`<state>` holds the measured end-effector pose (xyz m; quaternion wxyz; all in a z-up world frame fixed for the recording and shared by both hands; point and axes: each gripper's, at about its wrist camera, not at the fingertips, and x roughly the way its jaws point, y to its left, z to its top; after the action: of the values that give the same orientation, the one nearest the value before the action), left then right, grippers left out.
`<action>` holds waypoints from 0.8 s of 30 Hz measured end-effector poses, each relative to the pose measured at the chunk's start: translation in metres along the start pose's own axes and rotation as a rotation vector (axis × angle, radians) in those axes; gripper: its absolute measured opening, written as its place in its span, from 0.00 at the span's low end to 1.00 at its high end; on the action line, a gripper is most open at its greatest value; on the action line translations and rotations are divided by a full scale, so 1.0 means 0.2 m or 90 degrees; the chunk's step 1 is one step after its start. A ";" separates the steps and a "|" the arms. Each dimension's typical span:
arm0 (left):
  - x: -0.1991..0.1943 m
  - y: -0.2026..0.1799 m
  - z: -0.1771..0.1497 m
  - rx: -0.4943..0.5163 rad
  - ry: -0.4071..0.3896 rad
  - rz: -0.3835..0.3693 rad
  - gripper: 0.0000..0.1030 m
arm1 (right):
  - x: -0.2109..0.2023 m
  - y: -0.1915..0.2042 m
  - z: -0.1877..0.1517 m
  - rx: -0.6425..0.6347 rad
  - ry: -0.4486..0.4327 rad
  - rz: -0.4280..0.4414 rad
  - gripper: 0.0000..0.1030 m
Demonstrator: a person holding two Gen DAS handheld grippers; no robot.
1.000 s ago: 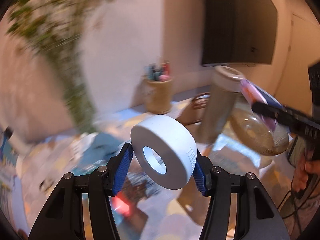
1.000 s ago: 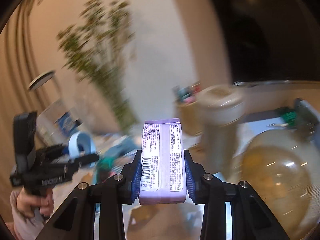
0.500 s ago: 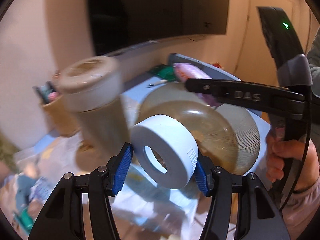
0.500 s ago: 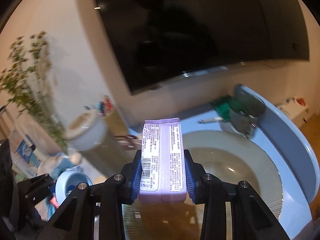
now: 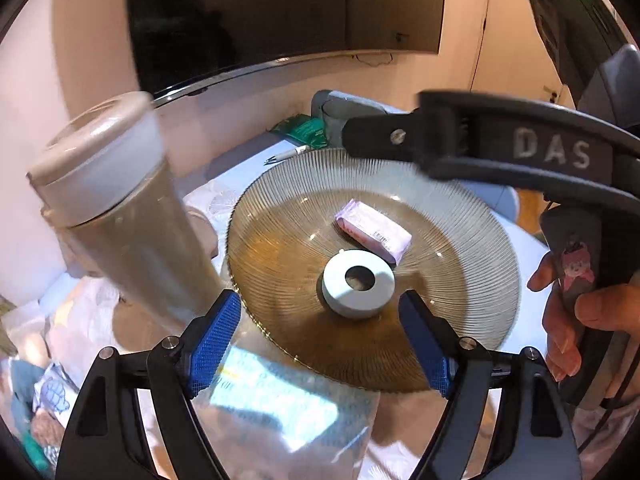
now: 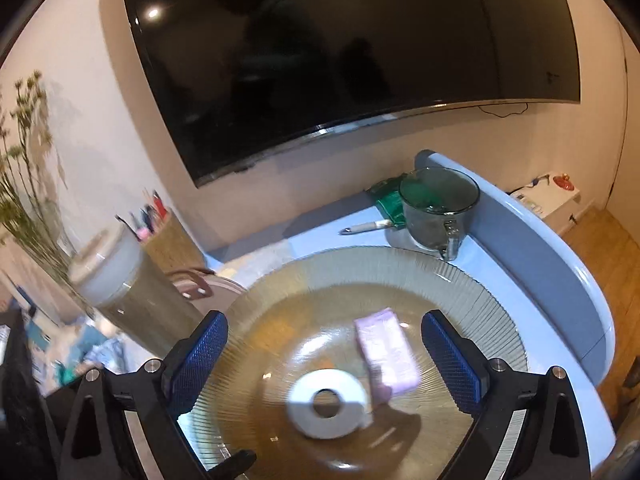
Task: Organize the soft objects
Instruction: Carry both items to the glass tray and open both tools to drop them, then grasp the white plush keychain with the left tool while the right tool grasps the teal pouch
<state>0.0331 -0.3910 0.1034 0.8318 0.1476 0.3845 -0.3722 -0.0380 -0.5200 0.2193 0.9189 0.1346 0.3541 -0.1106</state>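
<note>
A white roll of tape (image 5: pixel 357 283) lies flat in the middle of a ribbed amber glass plate (image 5: pixel 472 292). A purple tissue pack (image 5: pixel 373 230) lies just behind it on the same plate. My left gripper (image 5: pixel 320 344) is open and empty, just in front of the roll. My right gripper (image 6: pixel 326 364) is open and empty above the plate (image 6: pixel 460 280), with the roll (image 6: pixel 329 403) and the pack (image 6: pixel 387 353) below and between its fingers. The right gripper's black body (image 5: pixel 500 152) crosses the upper right of the left wrist view.
A tall beige tumbler with a lid (image 5: pixel 120 208) stands left of the plate. A glass mug (image 6: pixel 438 208), a green packet (image 6: pixel 390 200) and a pen (image 6: pixel 366 227) lie behind the plate on the blue table. A pen holder (image 6: pixel 168 236) stands by the wall.
Both grippers have opened and let go. The tape roll and the tissue pack, held in the air before, now lie on the plate.
</note>
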 end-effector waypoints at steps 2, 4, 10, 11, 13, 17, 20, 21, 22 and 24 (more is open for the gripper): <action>-0.06 0.03 -0.02 -0.010 -0.010 -0.003 0.78 | -0.05 0.04 0.01 0.000 -0.008 0.004 0.94; -0.16 0.06 -0.06 -0.019 -0.030 0.019 0.78 | -0.11 0.12 0.01 -0.011 -0.021 -0.005 0.94; -0.43 0.29 -0.14 -0.083 -0.057 0.073 0.84 | -0.30 0.43 -0.04 -0.060 -0.061 0.033 0.94; -0.46 0.35 -0.14 -0.093 -0.058 0.082 0.84 | -0.32 0.49 -0.06 -0.073 -0.062 0.040 0.95; -0.55 0.49 -0.20 -0.112 -0.059 0.108 0.84 | -0.36 0.64 -0.12 -0.109 -0.061 0.057 0.95; -0.74 0.80 -0.34 -0.155 -0.063 0.194 0.84 | -0.38 0.92 -0.24 -0.151 -0.055 0.112 0.96; -0.88 1.03 -0.49 -0.190 -0.061 0.246 0.84 | -0.36 1.14 -0.34 -0.175 -0.050 0.160 0.96; -0.91 1.10 -0.53 -0.200 -0.058 0.262 0.84 | -0.34 1.21 -0.37 -0.184 -0.045 0.178 0.96; -0.95 1.18 -0.59 -0.212 -0.051 0.281 0.84 | -0.33 1.29 -0.42 -0.197 -0.038 0.195 0.96; -1.00 1.33 -0.71 -0.239 -0.036 0.308 0.84 | -0.30 1.43 -0.51 -0.227 -0.030 0.211 0.96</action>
<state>0.0668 -0.0341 0.1481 0.9192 0.0681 0.3773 -0.0899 -0.0582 -0.2116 0.2356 0.9416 0.0237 0.3195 0.1033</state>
